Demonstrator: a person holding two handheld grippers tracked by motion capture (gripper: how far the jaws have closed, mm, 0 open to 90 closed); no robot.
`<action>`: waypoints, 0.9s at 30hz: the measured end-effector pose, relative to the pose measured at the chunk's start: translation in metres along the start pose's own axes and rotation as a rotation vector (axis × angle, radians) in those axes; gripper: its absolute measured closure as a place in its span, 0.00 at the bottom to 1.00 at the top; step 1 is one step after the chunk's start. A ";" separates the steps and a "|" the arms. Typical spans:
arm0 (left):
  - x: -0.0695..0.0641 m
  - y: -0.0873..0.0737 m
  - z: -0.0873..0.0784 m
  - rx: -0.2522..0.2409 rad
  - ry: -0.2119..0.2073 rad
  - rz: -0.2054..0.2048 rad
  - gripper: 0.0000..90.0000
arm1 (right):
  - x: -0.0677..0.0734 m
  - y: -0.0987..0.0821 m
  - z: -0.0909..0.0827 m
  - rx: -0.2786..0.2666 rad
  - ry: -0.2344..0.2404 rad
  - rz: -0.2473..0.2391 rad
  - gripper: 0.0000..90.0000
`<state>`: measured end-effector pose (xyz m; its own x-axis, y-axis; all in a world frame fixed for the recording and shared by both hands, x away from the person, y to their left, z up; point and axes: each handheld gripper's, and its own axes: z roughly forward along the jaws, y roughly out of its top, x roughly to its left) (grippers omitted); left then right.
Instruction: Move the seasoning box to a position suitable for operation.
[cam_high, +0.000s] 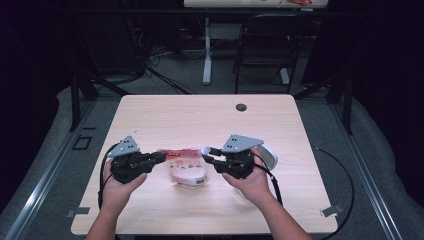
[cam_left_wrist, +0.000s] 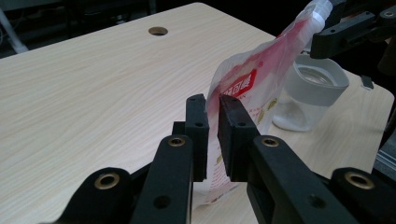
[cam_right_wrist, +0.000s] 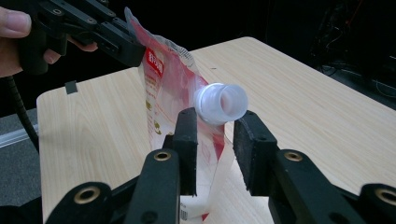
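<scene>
My left gripper (cam_high: 159, 158) sits at the left of the table (cam_high: 165, 112), held in my left hand (cam_high: 117, 187), and its jaws are clamped flat on one edge of the red and clear pouch (cam_high: 186, 162); in the left gripper view the two black pads pinch the thin film of the pouch (cam_left_wrist: 243, 88) between them with almost no gap, and the pouch rises from there up and away toward my other gripper. The pouch itself hangs stretched between my two grippers above the middle of the table's near half, its red printed panel facing up in the high view and its lower part sagging toward the wood. Further right comes its white spout (cam_right_wrist: 221, 103), round and open-mouthed, which in the right gripper view stands just above and between my right jaws. My right gripper (cam_high: 209, 154), carried in my right hand (cam_high: 252, 182), has its jaws at a middling width: one pad lies against the pouch film just under the spout, while the other pad stands clear with a gap showing, so I cannot tell that it truly grips. Beyond the pouch, in the left gripper view, a clear cup with a white rim (cam_left_wrist: 310, 91) stands on the table near its right edge, just beside my right hand
</scene>
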<state>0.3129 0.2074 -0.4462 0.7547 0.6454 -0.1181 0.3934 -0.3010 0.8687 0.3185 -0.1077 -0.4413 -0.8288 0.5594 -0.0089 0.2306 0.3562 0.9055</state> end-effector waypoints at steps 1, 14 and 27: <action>-0.001 0.000 0.001 -0.001 -0.005 0.002 0.92 | 0.000 0.000 -0.002 0.003 -0.001 -0.004 0.79; -0.013 0.002 0.011 0.009 -0.033 0.015 0.92 | -0.001 -0.009 -0.019 0.010 -0.019 -0.002 0.79; -0.023 0.004 0.019 0.018 -0.054 0.037 0.92 | -0.003 -0.019 -0.031 0.032 -0.036 -0.002 0.79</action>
<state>0.3070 0.1774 -0.4493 0.7960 0.5948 -0.1123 0.3736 -0.3369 0.8642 0.3006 -0.1395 -0.4457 -0.8106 0.5850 -0.0264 0.2460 0.3810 0.8912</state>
